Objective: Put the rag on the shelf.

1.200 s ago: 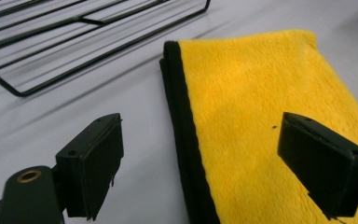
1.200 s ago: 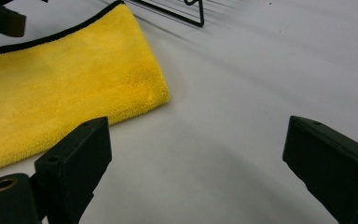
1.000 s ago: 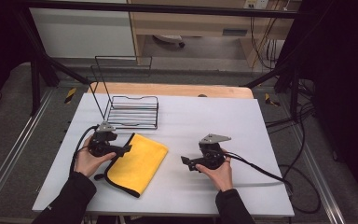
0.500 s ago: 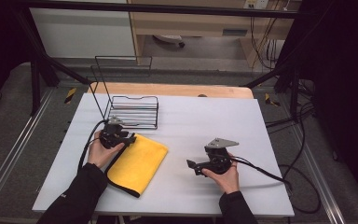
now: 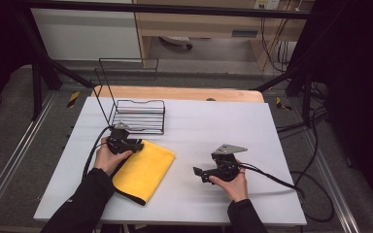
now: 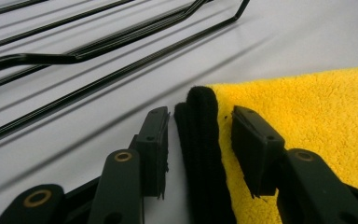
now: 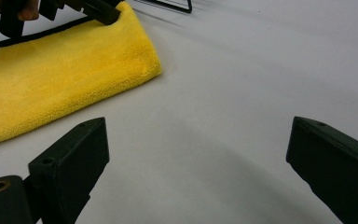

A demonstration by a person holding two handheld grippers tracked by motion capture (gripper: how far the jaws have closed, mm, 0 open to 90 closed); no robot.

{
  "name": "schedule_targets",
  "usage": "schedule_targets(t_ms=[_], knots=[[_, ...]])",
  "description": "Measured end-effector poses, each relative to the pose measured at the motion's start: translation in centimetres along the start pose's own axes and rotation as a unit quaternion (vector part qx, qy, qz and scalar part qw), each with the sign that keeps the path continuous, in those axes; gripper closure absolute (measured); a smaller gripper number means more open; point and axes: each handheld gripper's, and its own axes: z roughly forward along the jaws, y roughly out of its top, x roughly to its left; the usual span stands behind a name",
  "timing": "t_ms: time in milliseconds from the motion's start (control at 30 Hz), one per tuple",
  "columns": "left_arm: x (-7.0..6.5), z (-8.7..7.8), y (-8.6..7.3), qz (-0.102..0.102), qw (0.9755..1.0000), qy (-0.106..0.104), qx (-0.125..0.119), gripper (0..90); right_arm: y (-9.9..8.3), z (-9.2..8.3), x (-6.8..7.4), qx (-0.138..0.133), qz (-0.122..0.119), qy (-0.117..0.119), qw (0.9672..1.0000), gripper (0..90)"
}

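Closing on cloth corner | left hand-held gripper (image 6: 200,140) jaws have just been narrowing around yellow cloth's (image 5: 143,170) black-edged far-left corner, pads not yet pressing | cloth lies near-left on tabletop (image 5: 209,121), before wire rack (image 5: 138,114) | right hand-held gripper (image 7: 196,154) held open, empty | lift seems next.

We count one yellow cloth (image 5: 143,170), one black wire rack (image 5: 138,114), one white table (image 5: 213,126) and two grippers: left gripper (image 5: 135,144), right gripper (image 5: 198,172).
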Motion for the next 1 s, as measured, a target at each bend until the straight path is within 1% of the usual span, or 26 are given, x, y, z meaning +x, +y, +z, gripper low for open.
schedule_targets(t_ms=[67,100,233,333,467,500,533,600,633,667,733,833,867,967,1000], knots=[[0.0,0.0,0.0,-0.003,0.9999,-0.01,0.001,61.1,0.0,0.1,0.0,-0.003,0.003,0.003,1.0,6.5],[0.0,0.0,0.0,-0.004,0.9999,-0.013,0.001,64.8,0.0,0.1,0.0,-0.004,0.004,0.004,1.0,6.5],[-0.2,0.0,0.0,-0.006,0.9997,-0.022,0.003,74.8,0.1,0.0,0.0,-0.005,0.007,0.006,0.9999,6.6],[-0.4,-0.1,0.1,-0.004,0.9998,-0.016,0.007,79.0,0.1,0.2,0.0,-0.006,0.008,0.008,0.9999,6.8],[-0.6,-0.4,0.1,-0.001,1.0,-0.005,0.005,81.4,0.1,0.5,0.0,-0.006,0.01,0.013,0.9998,7.3],[-0.7,-0.5,0.0,-0.005,1.0,-0.002,-0.001,81.7,0.1,0.5,0.1,-0.004,0.008,0.013,0.9999,7.4],[-0.7,-0.8,0.0,-0.005,1.0,0.002,-0.006,82.0,0.2,0.6,0.2,-0.004,0.008,0.012,0.9999,7.6],[-0.8,-1.3,-0.2,-0.009,0.9997,0.008,-0.019,82.1,0.3,0.8,0.3,-0.011,0.014,0.016,0.9997,8.5],[-0.9,-1.6,-0.3,-0.007,0.9996,0.013,-0.023,82.2,0.5,1.0,0.4,-0.013,0.017,0.014,0.9997,8.4],[-0.9,-1.8,-0.5,-0.009,0.9995,0.016,-0.027,82.2,0.7,1.2,0.5,-0.012,0.016,0.012,0.9997,8.4],[-0.9,-2.3,-0.7,-0.008,0.9992,0.02,-0.034,82.2,1.1,1.8,0.9,-0.01,0.016,0.013,0.9997,8.6],[-1.0,-2.7,-0.8,-0.013,0.9989,0.022,-0.04,82.2,1.9,3.0,1.8,-0.006,0.023,0.012,0.9996,11.3],[-1.1,-2.7,-0.7,-0.011,0.9988,0.023,-0.041,82.2,2.1,3.5,2.0,-0.003,0.028,0.01,0.9996,12.5],[-1.2,-2.6,-0.9,-0.009,0.9986,0.027,-0.044,82.2,3.0,5.4,2.8,-0.007,0.044,0.003,0.999,17.3],[-1.2,-2.6,-1.0,-0.008,0.9985,0.027,-0.046,82.1,3.2,6.1,3.0,-0.001,0.05,0.0,0.9987,17.7]])
